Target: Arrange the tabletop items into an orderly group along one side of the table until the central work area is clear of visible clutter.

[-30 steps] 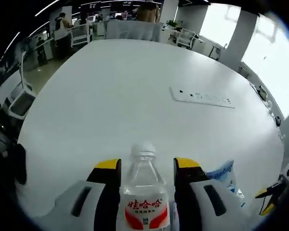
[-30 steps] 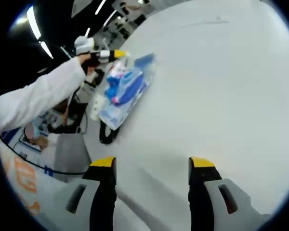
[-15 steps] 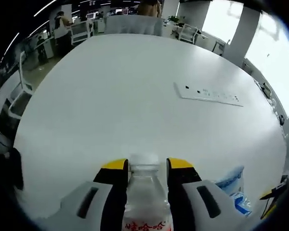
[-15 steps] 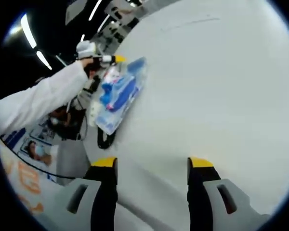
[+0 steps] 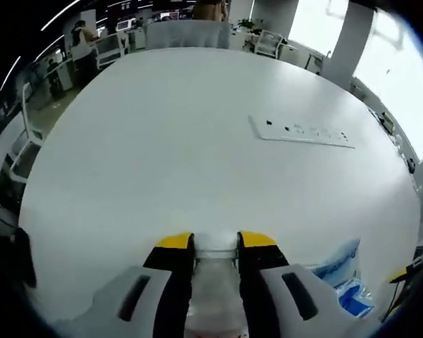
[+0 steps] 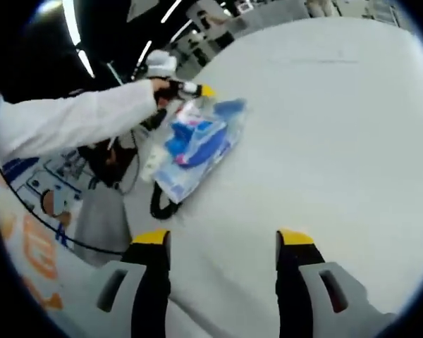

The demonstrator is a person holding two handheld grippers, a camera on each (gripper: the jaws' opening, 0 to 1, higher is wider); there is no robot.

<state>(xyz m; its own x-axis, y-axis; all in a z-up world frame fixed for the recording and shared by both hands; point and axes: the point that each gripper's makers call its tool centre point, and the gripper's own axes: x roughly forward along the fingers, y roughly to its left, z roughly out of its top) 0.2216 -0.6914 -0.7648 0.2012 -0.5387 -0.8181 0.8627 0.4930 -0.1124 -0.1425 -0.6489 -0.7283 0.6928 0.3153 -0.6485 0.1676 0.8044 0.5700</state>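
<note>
In the left gripper view, the left tongs are closed tight on the neck of a clear plastic bottle, jaws touching it on both sides; its label cannot be read here. Just to the right lies a blue and white packet near the desk edge, its print too small to read. Farther off, a white power strip lies flat. In the right gripper view, the right tongs stand wide apart, holding nothing, above the desk.
</note>
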